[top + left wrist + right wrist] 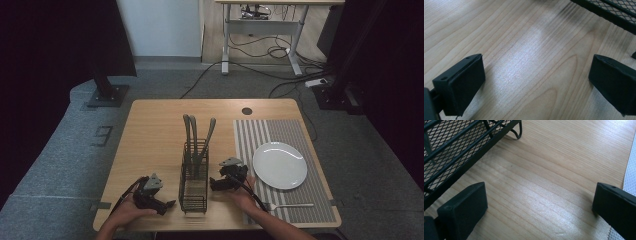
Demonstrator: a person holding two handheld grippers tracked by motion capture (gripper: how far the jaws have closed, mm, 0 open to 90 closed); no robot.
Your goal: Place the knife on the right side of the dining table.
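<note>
Resting both grippers, left and right, spread wide and empty near the counter's front edge, flanking the caddy, ready for reaching.

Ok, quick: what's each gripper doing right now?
Left gripper: open, nothing between its jaws.
Right gripper: open, nothing between its jaws.

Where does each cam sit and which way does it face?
High view: above the person's side, looking forward and down on the table; forearms, left gripper, right gripper, plate, fork.
Left gripper view: rides the left gripper, looking down at bare wood; open jaws.
Right gripper view: rides the right gripper, looking at wood and placemat edge; open jaws.
Shared: the mesh caddy.
</note>
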